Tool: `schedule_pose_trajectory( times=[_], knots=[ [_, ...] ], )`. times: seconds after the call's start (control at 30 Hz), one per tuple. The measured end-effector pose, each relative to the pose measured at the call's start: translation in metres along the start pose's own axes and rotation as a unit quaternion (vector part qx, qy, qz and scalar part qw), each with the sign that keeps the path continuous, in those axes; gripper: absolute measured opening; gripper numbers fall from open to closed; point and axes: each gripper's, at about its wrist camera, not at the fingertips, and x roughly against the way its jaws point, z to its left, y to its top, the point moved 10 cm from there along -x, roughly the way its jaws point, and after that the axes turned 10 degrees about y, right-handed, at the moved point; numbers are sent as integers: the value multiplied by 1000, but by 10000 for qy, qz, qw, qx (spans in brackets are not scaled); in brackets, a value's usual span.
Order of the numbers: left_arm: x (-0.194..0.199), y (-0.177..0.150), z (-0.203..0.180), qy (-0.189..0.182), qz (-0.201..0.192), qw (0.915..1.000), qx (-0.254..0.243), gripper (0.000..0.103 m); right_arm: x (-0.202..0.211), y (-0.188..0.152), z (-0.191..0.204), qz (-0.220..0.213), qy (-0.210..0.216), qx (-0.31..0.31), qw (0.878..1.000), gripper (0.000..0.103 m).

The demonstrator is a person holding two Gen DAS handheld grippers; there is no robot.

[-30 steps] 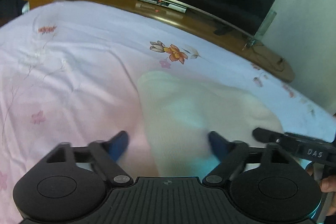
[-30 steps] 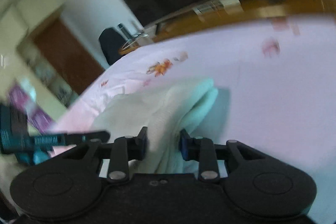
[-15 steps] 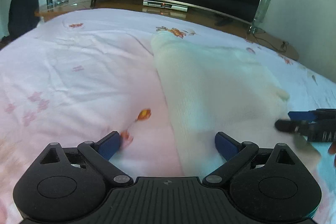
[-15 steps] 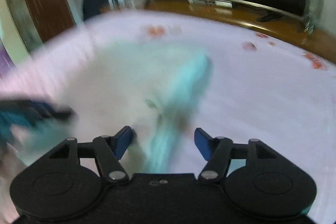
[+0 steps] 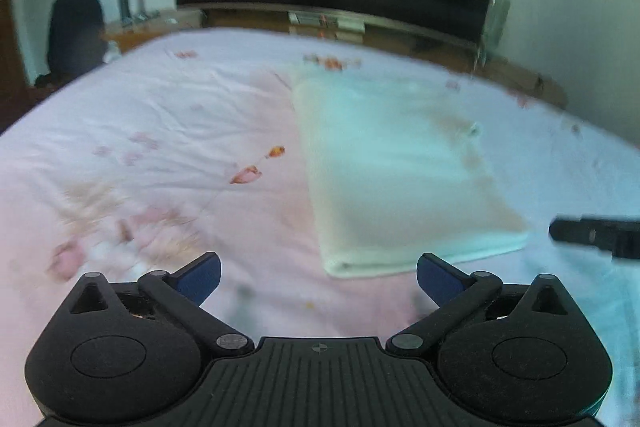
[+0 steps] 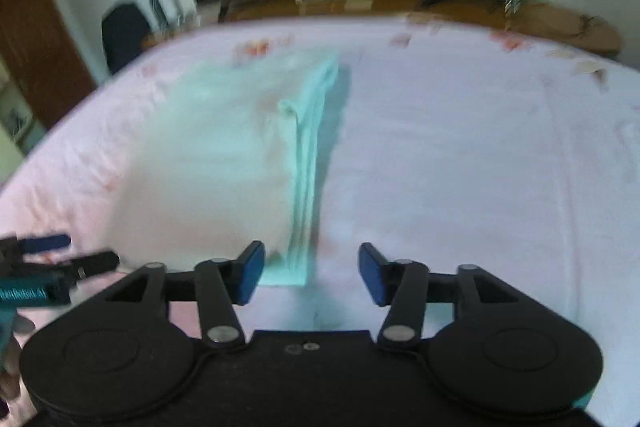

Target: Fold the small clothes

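The folded pale garment (image 5: pixel 396 171) is seen lying flat on the floral bedsheet (image 5: pixel 160 131), both the left gripper (image 5: pixel 318 273) and right gripper (image 6: pixel 311 273) spread and empty; stacked layers at its right edge could be dragged apart if snagged by a low finger.

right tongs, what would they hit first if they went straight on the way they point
Probably the near right corner of the folded cloth: its layered edge lies just ahead between the open right tongs, slightly left of centre. Depth is blurry; they could skim the bedsheet first.
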Motion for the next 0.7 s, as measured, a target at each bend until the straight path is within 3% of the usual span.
schedule_pose_trajectory(
  times=[0.13, 0.33, 0.7],
  knots=[
    [51, -14, 9, -37, -110, 9998, 152, 103, 50, -14, 37, -207, 16, 301, 9993, 67],
    [112, -19, 24, 149, -518, 9985, -122, 103, 91, -25, 76, -313, -50, 242, 9992, 81],
    [158, -20, 28, 136, -667, 9976, 127, 103, 122, -28, 100, -392, -66, 388, 9985, 86]
  ],
)
